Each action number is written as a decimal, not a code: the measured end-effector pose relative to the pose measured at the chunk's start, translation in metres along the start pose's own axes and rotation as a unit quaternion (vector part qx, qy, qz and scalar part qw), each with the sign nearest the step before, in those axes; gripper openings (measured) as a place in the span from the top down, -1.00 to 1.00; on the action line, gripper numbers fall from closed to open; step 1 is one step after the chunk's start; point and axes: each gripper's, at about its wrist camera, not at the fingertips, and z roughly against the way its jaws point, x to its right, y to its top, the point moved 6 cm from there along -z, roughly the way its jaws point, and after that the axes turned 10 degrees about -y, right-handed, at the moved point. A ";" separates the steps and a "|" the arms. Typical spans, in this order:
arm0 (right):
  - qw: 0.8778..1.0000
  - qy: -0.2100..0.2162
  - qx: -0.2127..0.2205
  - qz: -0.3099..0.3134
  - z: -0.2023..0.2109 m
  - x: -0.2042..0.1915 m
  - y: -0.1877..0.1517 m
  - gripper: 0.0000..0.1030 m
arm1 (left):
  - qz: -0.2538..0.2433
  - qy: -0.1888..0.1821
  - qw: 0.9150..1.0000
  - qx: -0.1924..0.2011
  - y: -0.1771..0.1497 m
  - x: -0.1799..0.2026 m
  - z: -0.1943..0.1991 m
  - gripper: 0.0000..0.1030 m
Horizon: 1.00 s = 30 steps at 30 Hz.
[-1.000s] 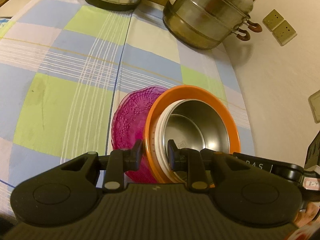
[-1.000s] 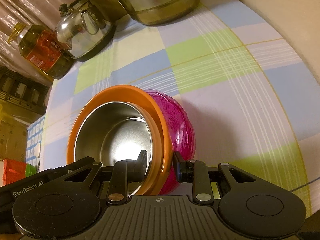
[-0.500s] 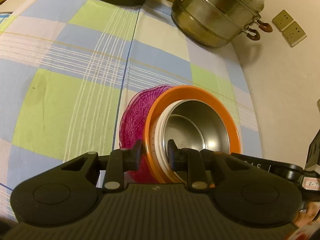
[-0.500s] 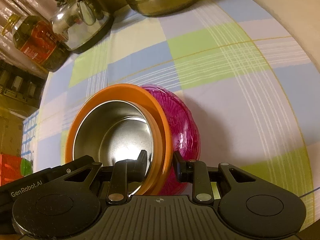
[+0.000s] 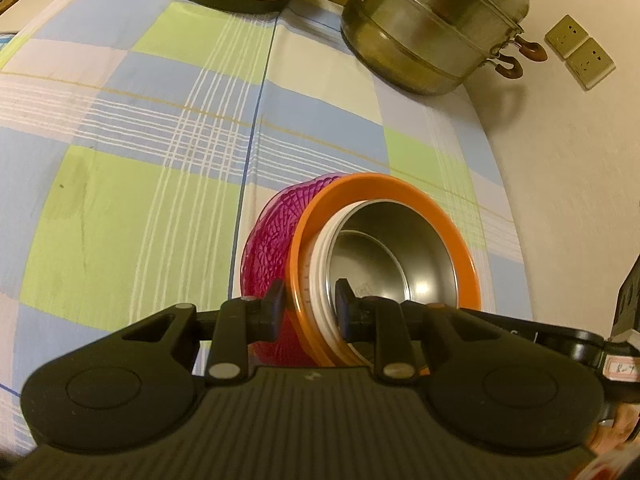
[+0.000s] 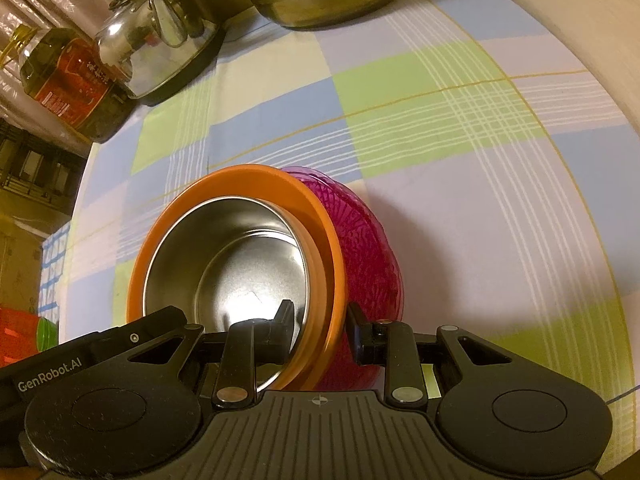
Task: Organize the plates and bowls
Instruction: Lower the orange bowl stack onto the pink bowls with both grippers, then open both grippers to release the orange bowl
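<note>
A nested stack is held between both grippers: a steel bowl (image 5: 396, 256) inside an orange-rimmed bowl (image 5: 404, 188), which sits in a pink patterned glass bowl (image 5: 268, 240). My left gripper (image 5: 308, 304) is shut on the stack's near rim, one finger inside the steel bowl, one against the pink bowl. My right gripper (image 6: 320, 328) is shut on the opposite rim of the same stack: steel bowl (image 6: 240, 264), orange rim (image 6: 328, 240), pink bowl (image 6: 368, 248). The stack hangs over the checked tablecloth (image 5: 140, 160).
A large steel steamer pot (image 5: 432, 28) stands at the back by the wall. A steel kettle (image 6: 156, 36) and an oil bottle (image 6: 64, 80) stand at the back. Wall sockets (image 5: 580, 56) are on the wall at the right. The table edge lies to the left (image 6: 76, 184).
Both grippers, still shut on the bowl stack, have carried it a little toward me, away from the pot and kettle. The grip has not changed.
</note>
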 end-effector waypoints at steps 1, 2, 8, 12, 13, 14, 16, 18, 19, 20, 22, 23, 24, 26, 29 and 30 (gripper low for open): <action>1.000 0.000 -0.001 -0.001 -0.001 0.000 0.000 0.45 | -0.002 0.001 1.000 -0.001 0.000 0.001 -0.001 0.55; 1.000 0.000 0.000 -0.002 -0.001 0.000 0.000 0.45 | -0.005 0.002 1.000 -0.002 0.001 0.001 -0.001 0.55; 1.000 0.007 0.004 0.000 -0.003 0.001 0.002 0.45 | -0.009 0.001 1.000 -0.001 0.006 0.000 -0.005 0.56; 1.000 0.007 0.004 0.000 -0.003 0.001 0.002 0.45 | -0.005 -0.001 1.000 -0.002 0.006 0.000 -0.005 0.56; 1.000 0.006 0.004 -0.001 -0.003 0.001 0.002 0.45 | -0.003 -0.002 1.000 -0.002 0.006 0.000 -0.005 0.56; 1.000 0.006 0.004 -0.003 -0.003 0.001 0.002 0.45 | 0.000 -0.003 1.000 -0.002 0.006 0.000 -0.005 0.56; 1.000 0.006 0.003 -0.007 -0.003 0.000 0.002 0.45 | 0.002 -0.005 1.000 -0.002 0.006 -0.001 -0.005 0.57; 1.000 0.004 0.002 -0.006 -0.003 0.000 0.002 0.45 | 0.003 -0.007 1.000 -0.002 0.006 -0.001 -0.004 0.56; 1.000 0.004 0.002 -0.006 -0.003 0.000 0.002 0.44 | 0.003 -0.008 1.000 -0.002 0.006 -0.001 -0.005 0.54; 1.000 0.005 0.002 -0.006 -0.003 0.000 0.002 0.44 | 0.003 -0.008 1.000 -0.002 0.006 -0.001 -0.005 0.54; 1.000 0.009 0.003 -0.007 -0.003 0.000 0.002 0.30 | 0.003 -0.009 1.000 -0.001 0.006 -0.002 -0.004 0.54; 1.000 0.011 0.005 -0.008 -0.003 0.000 0.002 0.21 | 0.002 -0.010 1.000 -0.001 0.006 -0.002 -0.003 0.53; 1.000 0.011 0.009 -0.009 -0.002 0.000 0.002 0.02 | 0.004 -0.012 1.000 0.000 0.005 -0.003 -0.003 0.52; 1.000 0.017 0.017 -0.010 0.001 0.000 0.003 -0.10 | 0.006 -0.014 1.000 0.002 0.005 -0.002 -0.002 0.38; 1.000 0.020 0.022 -0.007 0.003 -0.001 0.004 -0.13 | 0.007 -0.013 1.000 0.009 0.005 -0.001 0.001 0.18; 0.999 0.022 0.023 -0.007 0.004 -0.002 0.004 -0.13 | 0.008 -0.014 1.000 0.011 0.005 0.000 0.001 0.13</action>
